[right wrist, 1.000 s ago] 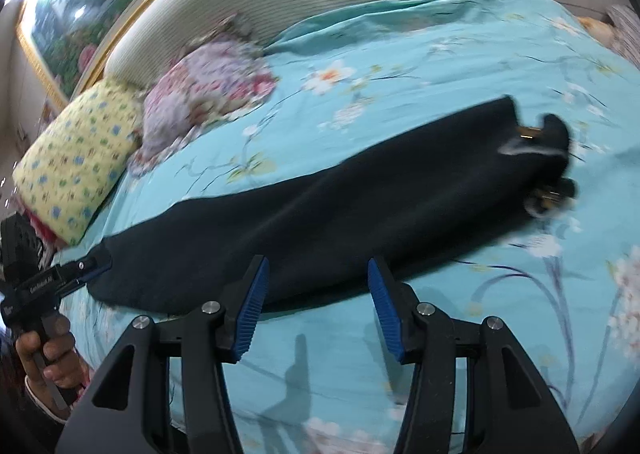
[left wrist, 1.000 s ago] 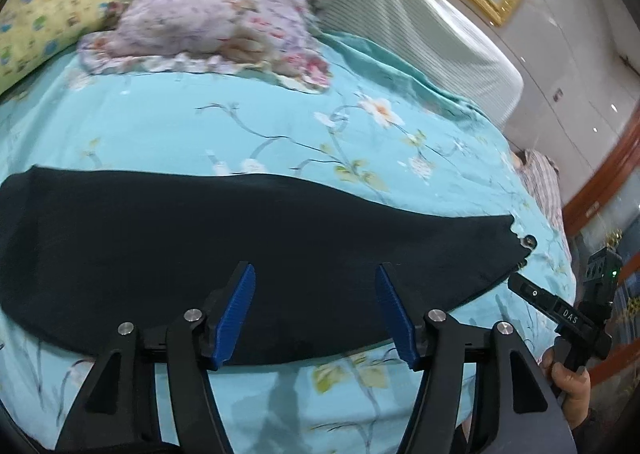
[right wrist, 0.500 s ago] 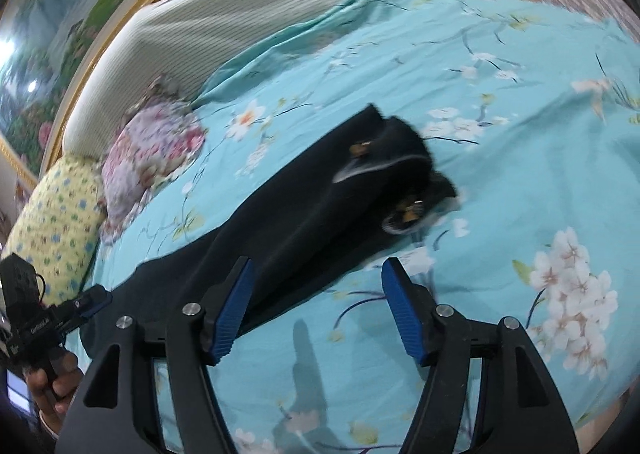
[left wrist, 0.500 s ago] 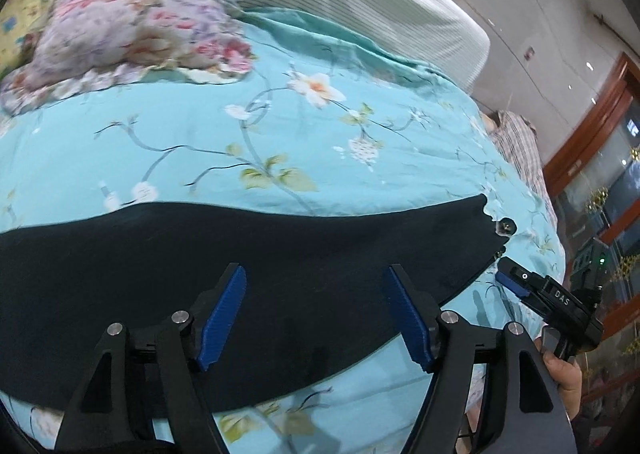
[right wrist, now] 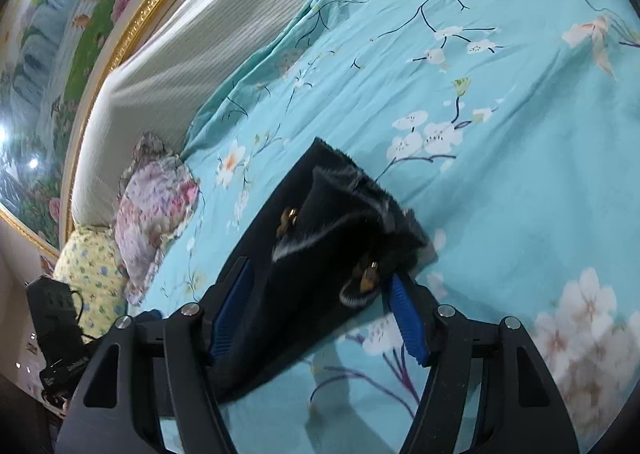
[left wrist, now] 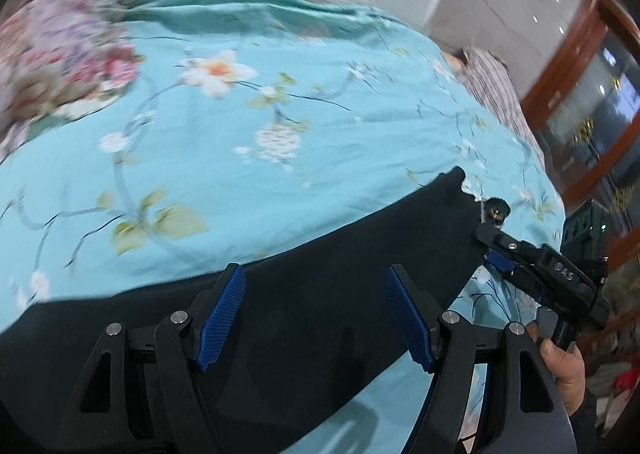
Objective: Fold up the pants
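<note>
The long black fabric pants (left wrist: 320, 286) lie flat in a narrow strip across the turquoise floral bedspread (left wrist: 248, 141), with the pink floral pillow (left wrist: 60, 53) well beyond them near the headboard; the left gripper (left wrist: 316, 318) hovers over the middle of the strip, its blue-padded jaws wide apart with nothing pinched — they have just been opening. Further right, the right gripper (right wrist: 316, 314) straddles the waist end with its brass buttons (right wrist: 366, 274), jaws apart and just easing inward; whether the pads touch cloth I cannot tell. The risks, as I judge them: the right jaws may catch only the top layer or a stray flap — the fold would then open crookedly; the left gripper, closing mid-leg, may bunch the fabric or snag the bedspread underneath and drag both together.
</note>
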